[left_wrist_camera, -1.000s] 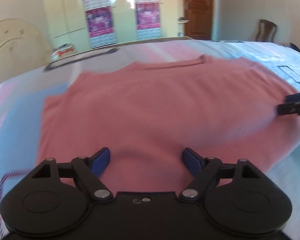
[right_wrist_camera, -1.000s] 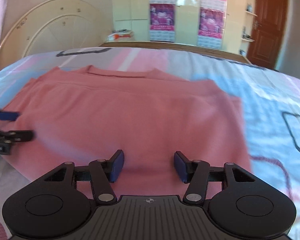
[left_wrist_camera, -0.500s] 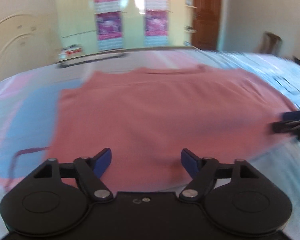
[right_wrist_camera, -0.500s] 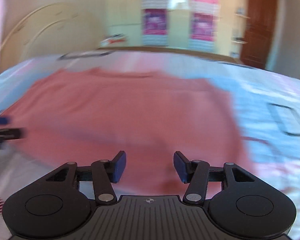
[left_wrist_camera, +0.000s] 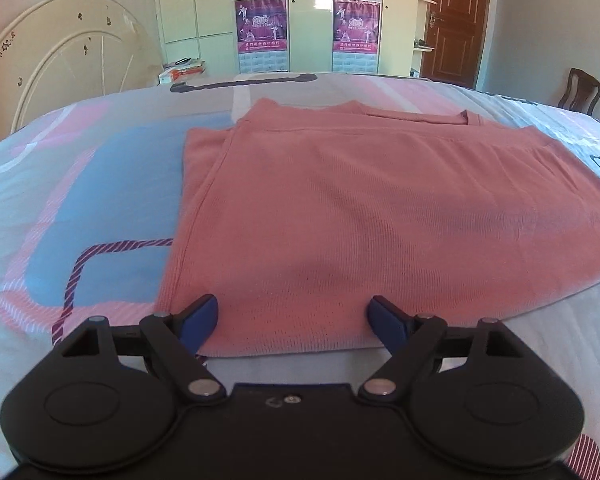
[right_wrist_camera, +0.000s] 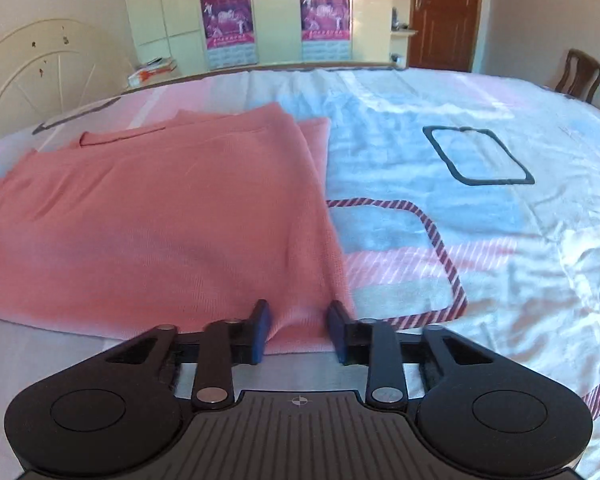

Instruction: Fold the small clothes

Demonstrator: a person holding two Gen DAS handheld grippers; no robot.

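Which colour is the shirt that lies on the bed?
The shirt is salmon pink, plain, with no pattern. The left wrist view shows it best.

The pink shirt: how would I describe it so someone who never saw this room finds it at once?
Start at the big bed with the patterned sheet of pale pink, blue and white blocks. On it lies a salmon-pink shirt, spread flat and partly folded. It is the only plain, single-coloured cloth there, and the only garment.

left gripper: black body, blue pads, silver pivot screws
right gripper: same, ribbed top with crosshair mark
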